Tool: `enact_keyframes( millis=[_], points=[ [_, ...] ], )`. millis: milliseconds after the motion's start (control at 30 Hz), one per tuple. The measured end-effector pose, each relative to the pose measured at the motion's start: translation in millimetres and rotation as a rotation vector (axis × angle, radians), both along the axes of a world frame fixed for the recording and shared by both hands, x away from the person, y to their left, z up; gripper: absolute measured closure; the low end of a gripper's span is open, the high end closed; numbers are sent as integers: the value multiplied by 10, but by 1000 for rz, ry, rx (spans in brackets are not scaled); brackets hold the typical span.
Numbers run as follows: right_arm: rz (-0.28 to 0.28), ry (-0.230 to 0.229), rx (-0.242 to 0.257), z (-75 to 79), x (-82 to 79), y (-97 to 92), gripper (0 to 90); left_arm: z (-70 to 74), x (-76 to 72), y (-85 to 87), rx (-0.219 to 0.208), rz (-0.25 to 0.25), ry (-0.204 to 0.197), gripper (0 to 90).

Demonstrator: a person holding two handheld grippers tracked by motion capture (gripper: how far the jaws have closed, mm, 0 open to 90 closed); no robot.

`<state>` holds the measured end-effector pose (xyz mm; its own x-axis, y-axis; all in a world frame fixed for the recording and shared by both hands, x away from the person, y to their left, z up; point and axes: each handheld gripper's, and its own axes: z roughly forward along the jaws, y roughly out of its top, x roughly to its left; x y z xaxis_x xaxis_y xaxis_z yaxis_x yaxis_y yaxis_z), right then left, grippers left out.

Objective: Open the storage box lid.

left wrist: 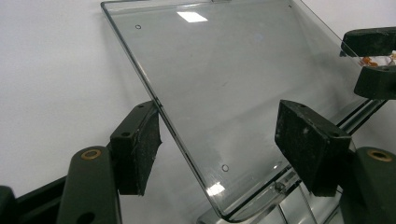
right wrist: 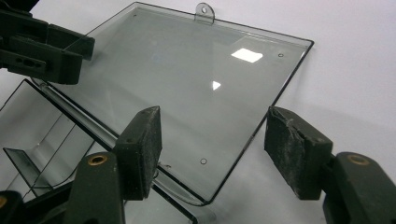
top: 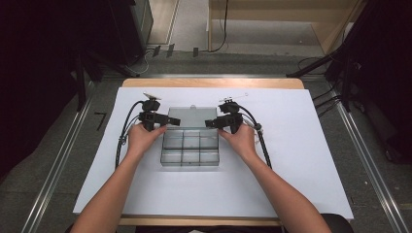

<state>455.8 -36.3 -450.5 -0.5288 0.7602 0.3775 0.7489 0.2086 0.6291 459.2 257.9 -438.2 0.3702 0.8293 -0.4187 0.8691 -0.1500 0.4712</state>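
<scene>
A clear plastic compartment box lies in the middle of the white sheet, with its clear lid swung back behind it. My left gripper is at the lid's left edge and my right gripper at its right edge. In the left gripper view the lid rises between the wide jaws of the left gripper, and its edge runs close to the left pad. In the right gripper view a lid corner lies between the spread jaws of the right gripper, and no pad presses on it.
The white sheet covers a wooden table. The box's empty compartments sit low at the left of the right gripper view. Black stands and cables crowd the floor around the table. Each gripper view shows the other gripper farther off.
</scene>
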Motion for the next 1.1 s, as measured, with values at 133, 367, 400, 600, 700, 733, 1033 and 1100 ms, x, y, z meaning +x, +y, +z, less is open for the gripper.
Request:
enact_keyframes(
  millis=[133, 367, 400, 600, 700, 733, 1033, 1100],
  points=[
    [-1, 13, 10, -5, 5, -10, 382, 2, -2, 3, -1, 0, -2, 326],
    [9, 14, 12, -3, 13, -25, 389, 22, -9, 15, 7, -8, -1, 344],
    [9, 14, 12, -3, 13, -25, 389, 22, -9, 15, 7, -8, -1, 347],
    [9, 11, 5, 10, 13, -40, 399, 48, -24, 24, 21, -12, -3, 362],
    [2, 6, 0, 37, 13, -77, 401, 106, -51, 63, 19, -11, -28, 405],
    [1, 3, 0, 47, 15, -90, 401, 106, -51, 63, 19, -11, -28, 405],
    [8, -14, -4, 126, -9, -156, 402, 237, -119, 87, 23, -25, -71, 402],
    [17, -18, -13, 142, -22, -161, 402, 259, -134, 92, 27, -30, -74, 401]
  ],
)
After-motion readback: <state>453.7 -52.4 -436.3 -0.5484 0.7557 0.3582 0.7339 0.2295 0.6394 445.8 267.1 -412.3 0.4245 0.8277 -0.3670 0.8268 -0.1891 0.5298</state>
